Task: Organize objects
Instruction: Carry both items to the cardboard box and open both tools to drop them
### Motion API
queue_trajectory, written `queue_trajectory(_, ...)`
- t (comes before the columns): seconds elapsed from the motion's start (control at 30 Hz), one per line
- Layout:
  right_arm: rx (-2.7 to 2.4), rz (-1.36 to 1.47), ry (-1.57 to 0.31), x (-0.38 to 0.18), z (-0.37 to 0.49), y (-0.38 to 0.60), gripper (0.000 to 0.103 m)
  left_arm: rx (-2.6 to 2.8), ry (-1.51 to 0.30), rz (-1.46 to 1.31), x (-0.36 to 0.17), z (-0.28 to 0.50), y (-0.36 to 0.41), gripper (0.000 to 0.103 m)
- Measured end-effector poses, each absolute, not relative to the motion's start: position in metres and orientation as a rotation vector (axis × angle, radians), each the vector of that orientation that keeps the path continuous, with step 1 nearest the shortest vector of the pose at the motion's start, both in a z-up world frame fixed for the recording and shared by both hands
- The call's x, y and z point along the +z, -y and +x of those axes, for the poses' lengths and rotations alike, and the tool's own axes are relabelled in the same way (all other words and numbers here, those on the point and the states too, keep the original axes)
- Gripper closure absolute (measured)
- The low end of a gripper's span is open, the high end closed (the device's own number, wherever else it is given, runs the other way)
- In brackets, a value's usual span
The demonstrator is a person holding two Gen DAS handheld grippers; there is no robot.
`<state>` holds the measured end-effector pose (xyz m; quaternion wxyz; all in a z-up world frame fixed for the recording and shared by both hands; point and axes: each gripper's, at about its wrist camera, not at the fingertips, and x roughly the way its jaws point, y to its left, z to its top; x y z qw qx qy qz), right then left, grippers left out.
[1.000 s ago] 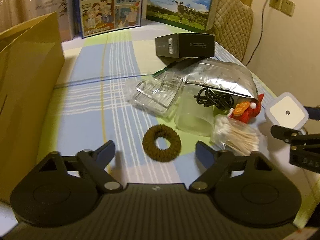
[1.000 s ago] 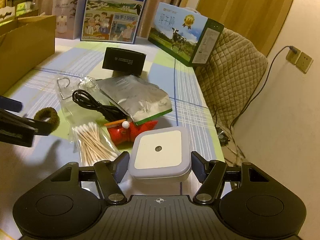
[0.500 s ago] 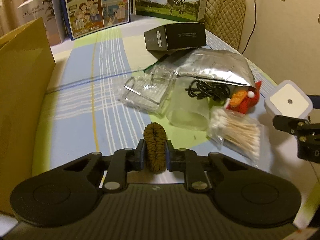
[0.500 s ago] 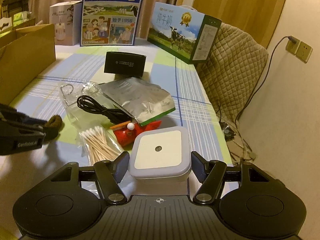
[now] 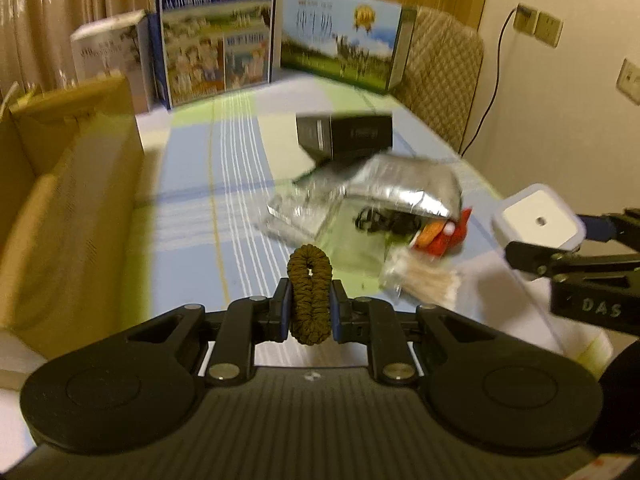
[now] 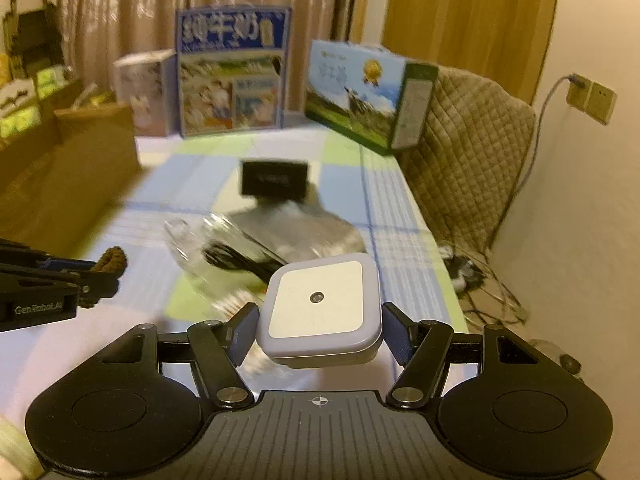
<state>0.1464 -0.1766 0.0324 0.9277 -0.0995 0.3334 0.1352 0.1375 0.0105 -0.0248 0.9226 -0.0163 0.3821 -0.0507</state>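
- The jaws of the left gripper [image 5: 310, 312] are pinched narrow on a brown hair tie [image 5: 310, 294], squeezed into an upright oval with its long axis vertical, held above the near part of the surface [image 5: 192, 216].
- The jaws of the right gripper [image 6: 318, 334] are set wider, clamped on both sides of a white square night light [image 6: 318, 304], its flat face with a small round sensor turned up and toward the camera; it is lifted clear of the surface by the right edge.
- A clear plastic bag [image 5: 352, 240] at mid-surface holds a black cable [image 5: 376, 220]; another packet [image 5: 424, 284] holds cotton swabs, blurred.
- A silver foil pouch [image 5: 404, 184] overlaps the bag, and a red toy [image 5: 448, 236] peeks from under the pouch's near corner, partly hidden.
- A black box [image 5: 348, 136] lies farther back; its print is unreadable.
- An open cardboard box [image 5: 68, 208] stands along the left edge; its contents cannot be seen.
- Milk cartons [image 5: 216, 36] line the far edge.
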Motion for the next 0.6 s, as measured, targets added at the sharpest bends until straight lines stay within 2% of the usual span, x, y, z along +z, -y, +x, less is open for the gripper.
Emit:
queue_trajectory(0.37, 0.53, -0.078, -0.633, 0.097, 0.129, 0.104, 0.04, -0.009, -0.676, -0.008, 0.064, 0.091, -0.084, 0.088)
queue_trajectory(0.6, 0.726, -0.052, -0.641, 0.12, 0.134, 0.015, 0.04, 0.112, -0.689, -0.017, 0.083, 0.078, -0.163, 0.088)
